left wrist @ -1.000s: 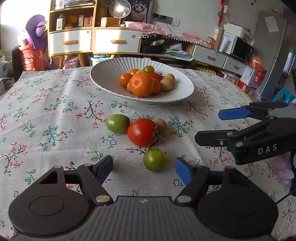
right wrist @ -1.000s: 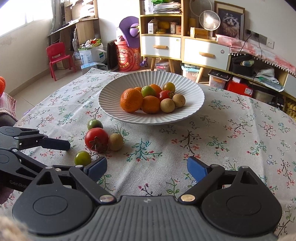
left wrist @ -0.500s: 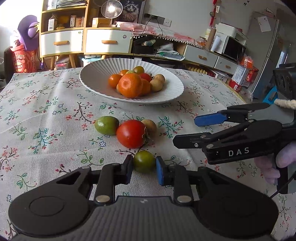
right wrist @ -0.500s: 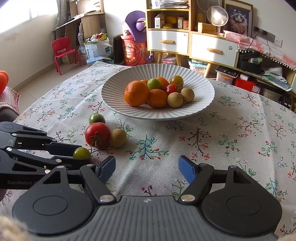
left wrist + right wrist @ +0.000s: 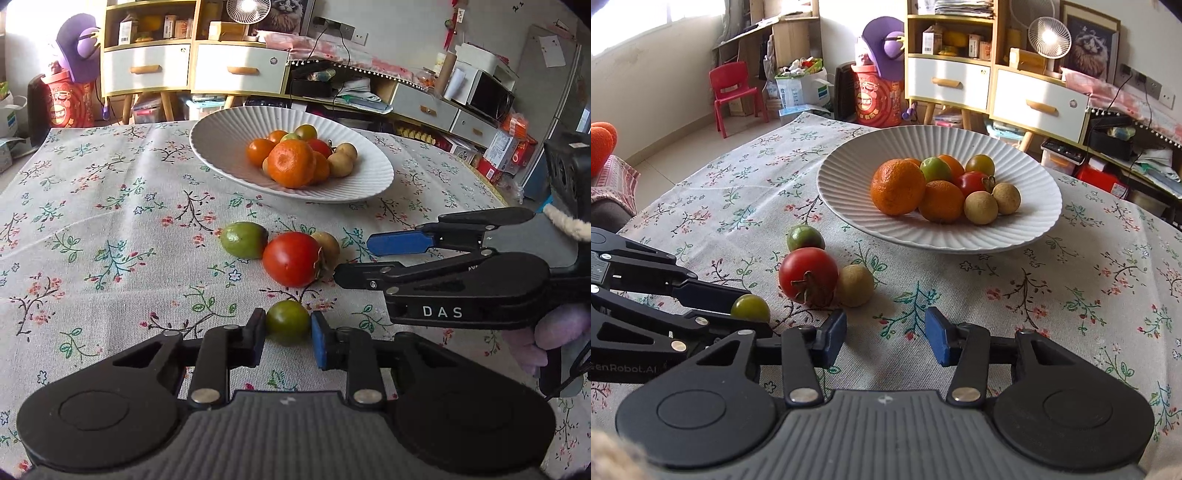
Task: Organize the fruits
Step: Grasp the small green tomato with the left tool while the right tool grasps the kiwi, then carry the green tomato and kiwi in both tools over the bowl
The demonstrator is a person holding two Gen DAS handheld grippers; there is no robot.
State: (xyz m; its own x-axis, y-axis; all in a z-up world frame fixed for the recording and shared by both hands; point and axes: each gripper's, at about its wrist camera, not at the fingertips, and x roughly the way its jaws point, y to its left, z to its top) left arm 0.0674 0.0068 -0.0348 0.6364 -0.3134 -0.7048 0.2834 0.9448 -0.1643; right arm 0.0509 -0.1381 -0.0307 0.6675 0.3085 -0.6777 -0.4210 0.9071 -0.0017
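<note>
My left gripper (image 5: 288, 334) is shut on a small green tomato (image 5: 288, 322), low over the flowered cloth; the tomato also shows in the right wrist view (image 5: 750, 308). Just beyond lie a red tomato (image 5: 291, 258), a green lime-like fruit (image 5: 243, 240) and a tan longan (image 5: 327, 245). A white ribbed plate (image 5: 221, 136) farther back holds oranges, tomatoes and longans. My right gripper (image 5: 885, 334) is open and empty, close to the right of the loose fruit; it shows side-on in the left wrist view (image 5: 373, 258).
The round table's flowered cloth (image 5: 1071, 288) stretches to the right of the plate (image 5: 846, 199). Cabinets with drawers (image 5: 236, 70), a fan and clutter stand behind the table. A red child's chair (image 5: 731, 92) is on the floor at the far left.
My left gripper moved forward and closed its fingers on the small green tomato. My right gripper moved in toward the loose fruit and narrowed its opening.
</note>
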